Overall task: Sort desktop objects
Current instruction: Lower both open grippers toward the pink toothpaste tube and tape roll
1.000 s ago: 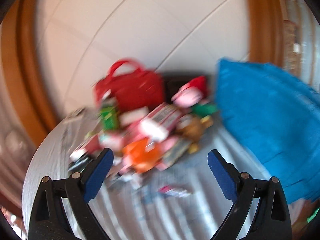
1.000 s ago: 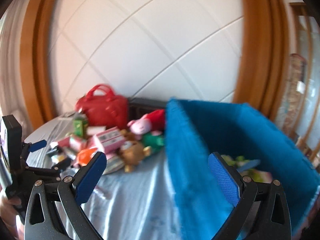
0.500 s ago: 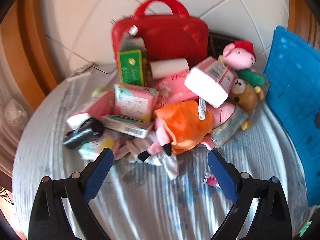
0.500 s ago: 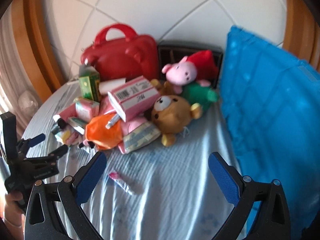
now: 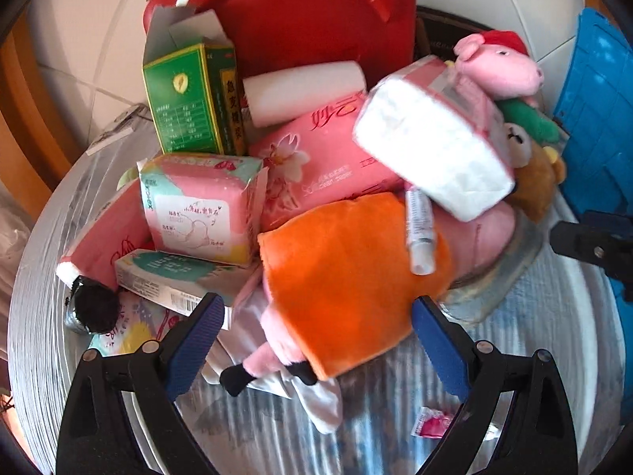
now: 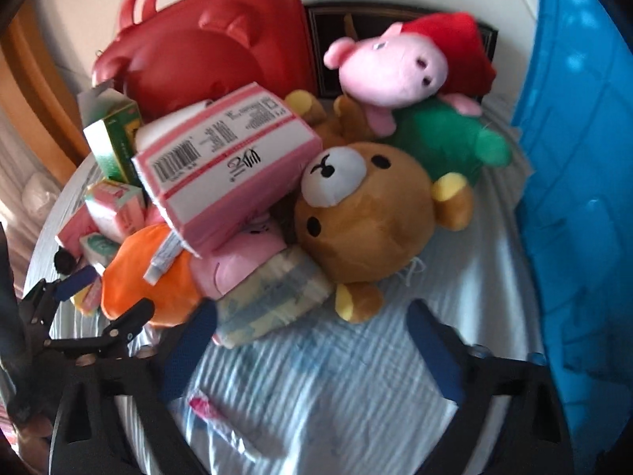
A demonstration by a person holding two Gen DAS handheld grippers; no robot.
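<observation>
A heap of objects lies on the striped cloth. In the left wrist view my left gripper is open and reaches around the lower end of an orange and pink plush; its pads do not press it. A white tube rests on that plush. In the right wrist view my right gripper has its jaws closing just short of a pale patterned tissue pack and the foot of a brown bear plush; only bare cloth lies between the pads.
A red carry case, a green box, pink tissue packs, a pink pig plush and a green plush crowd the heap. A blue bin walls the right. A pink wrapper lies in front.
Both grippers have come down and in toward the heap, which now fills both views. The right jaws stand a little narrower than before.
</observation>
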